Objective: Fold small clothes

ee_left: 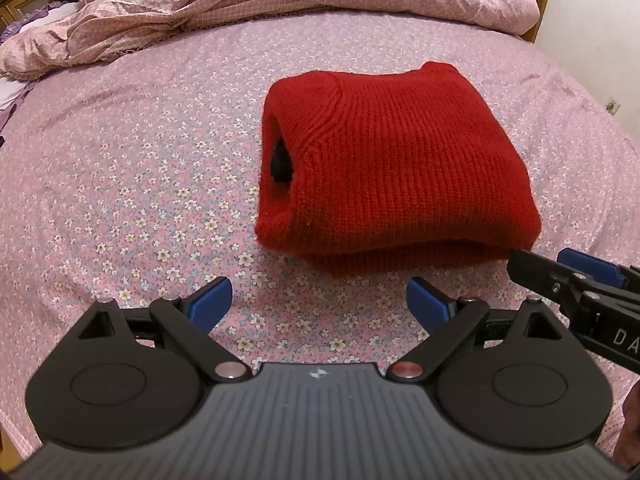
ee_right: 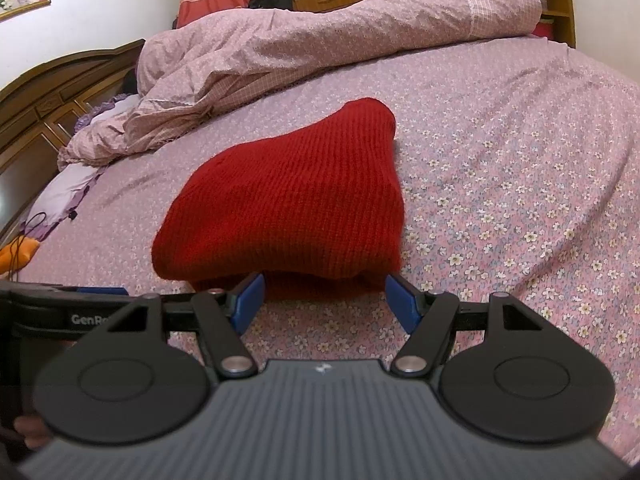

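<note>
Red knit sweater (ee_left: 396,168) lies folded into a thick, roughly square bundle on the bed sheet (ee_left: 140,184), a pink floral print. Left gripper (ee_left: 319,300): jaws spread wide, nothing between the blue pads (ee_left: 212,298); bundle sits ahead of it and slightly to its right, with a strip of bare sheet between pads and knit. A dark opening, likely the neck or a sleeve end, shows on the bundle side facing this gripper's left. Right gripper (ee_right: 325,300): jaws also wide, holding nothing; its blue pads (ee_right: 250,300) flank the bundle's near lower edge, just beside the fabric, and contact cannot be judged. In the left wrist view the right gripper enters from the right, tips next to the bundle's near right corner. Beyond the sweater, well ahead of both grippers, a crumpled pink quilt (ee_right: 320,36) lies across the bed. Wooden headboard (ee_right: 60,96) far left of the right gripper.
</note>
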`<state>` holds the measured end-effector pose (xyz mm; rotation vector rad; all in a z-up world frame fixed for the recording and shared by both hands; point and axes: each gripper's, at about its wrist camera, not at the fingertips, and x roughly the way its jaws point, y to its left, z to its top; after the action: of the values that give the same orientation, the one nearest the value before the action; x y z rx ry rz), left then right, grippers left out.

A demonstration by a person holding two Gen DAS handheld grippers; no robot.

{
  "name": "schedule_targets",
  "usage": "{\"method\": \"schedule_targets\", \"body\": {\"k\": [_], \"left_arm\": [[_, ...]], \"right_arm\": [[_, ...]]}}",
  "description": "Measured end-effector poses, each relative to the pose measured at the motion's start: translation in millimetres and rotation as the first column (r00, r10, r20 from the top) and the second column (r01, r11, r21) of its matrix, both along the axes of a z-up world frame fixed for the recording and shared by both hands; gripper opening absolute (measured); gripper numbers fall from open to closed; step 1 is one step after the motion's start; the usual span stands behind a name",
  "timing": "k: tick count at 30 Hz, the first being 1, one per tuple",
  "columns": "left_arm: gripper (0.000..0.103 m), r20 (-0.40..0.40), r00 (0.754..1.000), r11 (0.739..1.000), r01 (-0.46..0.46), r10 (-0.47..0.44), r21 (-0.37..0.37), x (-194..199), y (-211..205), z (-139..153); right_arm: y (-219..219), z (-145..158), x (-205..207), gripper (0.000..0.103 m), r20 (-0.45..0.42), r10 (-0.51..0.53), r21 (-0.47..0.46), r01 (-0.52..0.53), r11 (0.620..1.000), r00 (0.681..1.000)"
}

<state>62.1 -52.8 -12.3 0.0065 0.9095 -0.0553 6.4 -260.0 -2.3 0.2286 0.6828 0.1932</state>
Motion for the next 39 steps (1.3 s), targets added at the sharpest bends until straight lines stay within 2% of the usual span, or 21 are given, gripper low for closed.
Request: {"method": "schedule_targets", "body": {"k": [39], "left_arm": [[0.096,0.001,1.000,1.000,0.010,-0.010,0.002,-1.2,-1.0,-1.1]], "right_arm": [[0.3,-0.6,-0.4,0.069,-0.002,0.000,0.002,0.000,1.000,1.000]]}}
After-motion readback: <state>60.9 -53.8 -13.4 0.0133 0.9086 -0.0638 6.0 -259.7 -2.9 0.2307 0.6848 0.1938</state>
